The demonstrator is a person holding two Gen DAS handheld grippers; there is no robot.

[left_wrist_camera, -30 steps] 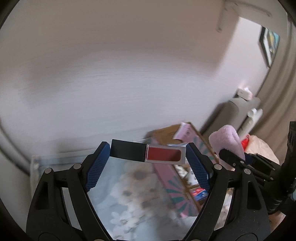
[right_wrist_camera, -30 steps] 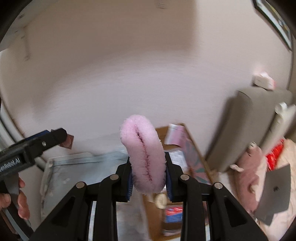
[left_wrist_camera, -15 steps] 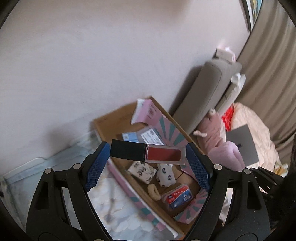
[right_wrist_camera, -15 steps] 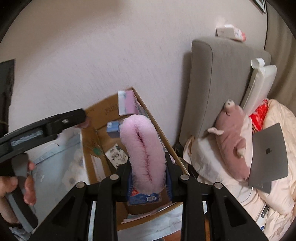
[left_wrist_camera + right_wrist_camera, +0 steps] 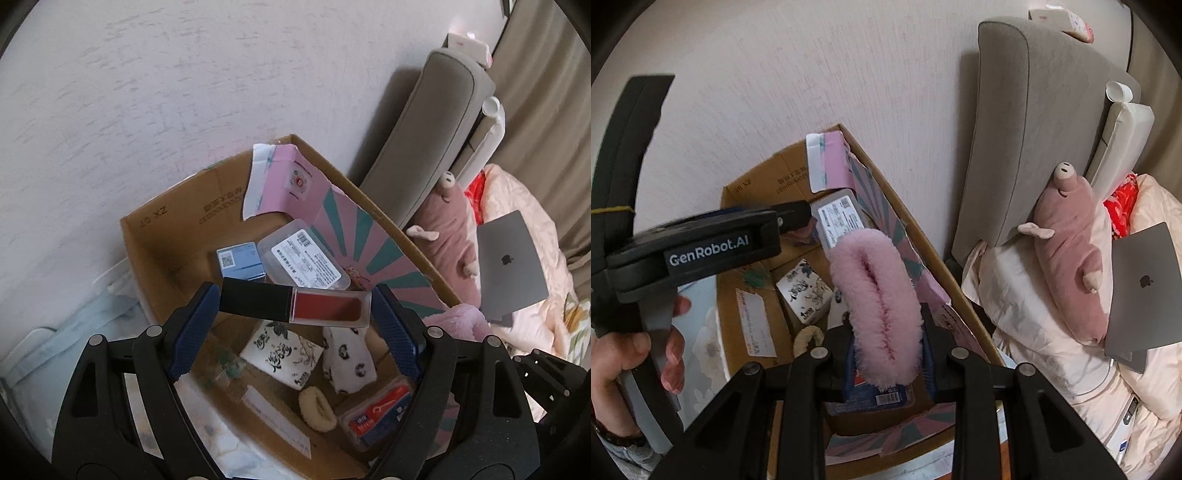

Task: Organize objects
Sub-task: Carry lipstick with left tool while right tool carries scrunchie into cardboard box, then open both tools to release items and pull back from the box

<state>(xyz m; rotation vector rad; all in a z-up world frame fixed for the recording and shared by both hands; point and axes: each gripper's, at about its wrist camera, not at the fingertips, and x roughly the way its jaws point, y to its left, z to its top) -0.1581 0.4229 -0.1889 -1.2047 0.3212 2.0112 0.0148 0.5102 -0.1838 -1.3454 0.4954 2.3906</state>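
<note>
Cardboard box [image 5: 177, 236] reads "ZX"; left tool [image 5: 295, 317] clamps lip gloss [image 5: 295, 304]; "GenRobot.AI"-marked; right tool [image 5: 888, 349] opening around pink scrunchie [image 5: 877, 295].

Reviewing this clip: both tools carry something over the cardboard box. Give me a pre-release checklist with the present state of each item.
1. Left tool grips the lip gloss tube end to end, pads on both ends: ok.
2. Right tool shut on the pink fluffy scrunchie: ok.
3. Lip gloss tube hangs over the open cardboard box: ok.
4. Scrunchie is over the box, not the bedding: ok.
5. Free floor in the box below the tube: not ok, a printed packet and a sock lie there.
6. Gap between the two tools: cannot tell.
</note>
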